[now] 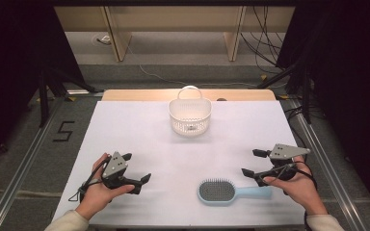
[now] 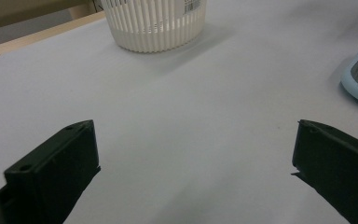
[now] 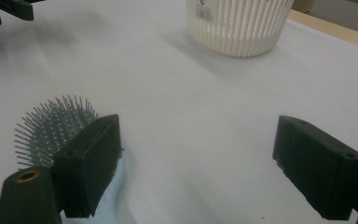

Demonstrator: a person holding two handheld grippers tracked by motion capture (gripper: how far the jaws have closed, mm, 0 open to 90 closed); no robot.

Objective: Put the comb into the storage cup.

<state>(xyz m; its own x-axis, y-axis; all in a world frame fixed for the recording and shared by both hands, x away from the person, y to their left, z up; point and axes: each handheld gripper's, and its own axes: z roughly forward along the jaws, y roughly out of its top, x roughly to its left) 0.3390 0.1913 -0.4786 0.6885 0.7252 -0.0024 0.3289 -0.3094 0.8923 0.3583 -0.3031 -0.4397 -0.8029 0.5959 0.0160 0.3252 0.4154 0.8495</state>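
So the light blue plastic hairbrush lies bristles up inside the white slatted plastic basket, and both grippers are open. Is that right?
Not quite. The light blue plastic hairbrush lies bristles up on the white table, near the right gripper, well apart from the white slatted plastic basket; the high view shows this. The right gripper and the left gripper are indeed open.

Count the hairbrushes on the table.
1. The hairbrush lies bristles-up at the near edge of the white table, beside the right gripper. The basket could hide another.
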